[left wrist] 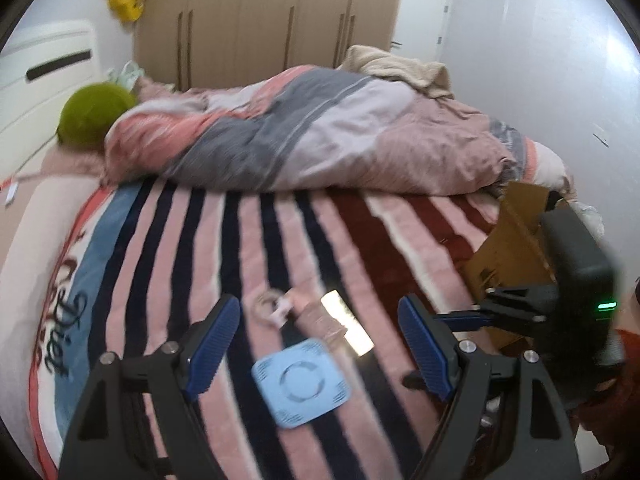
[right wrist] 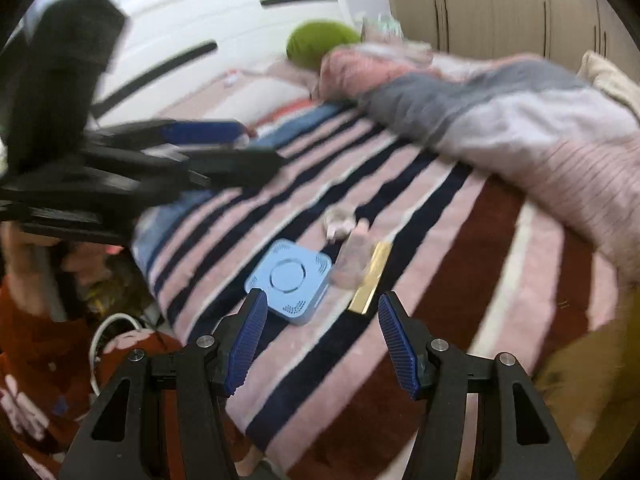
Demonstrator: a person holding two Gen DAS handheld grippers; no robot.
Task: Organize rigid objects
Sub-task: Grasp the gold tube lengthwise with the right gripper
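A light blue square box (left wrist: 302, 384) lies on the striped blanket (left wrist: 168, 240), seen also in the right wrist view (right wrist: 290, 280). Beside it lie a shiny gold flat bar (left wrist: 347, 322) (right wrist: 370, 278), a clear pinkish packet (left wrist: 316, 312) (right wrist: 354, 260) and a small clear ring-like item (left wrist: 269, 304) (right wrist: 340, 222). My left gripper (left wrist: 320, 344) is open and empty, just above the blue box. My right gripper (right wrist: 322, 332) is open and empty, just short of the box and bar. The right gripper also shows in the left wrist view (left wrist: 460, 316), and the left gripper blurs past in the right wrist view (right wrist: 224, 148).
A rumpled pink and grey duvet (left wrist: 320, 128) covers the far half of the bed. A green round cushion (left wrist: 94, 114) sits by the white headboard (left wrist: 44, 72). An open cardboard box (left wrist: 512, 248) stands at the bed's right edge. Wardrobes (left wrist: 260, 20) stand behind.
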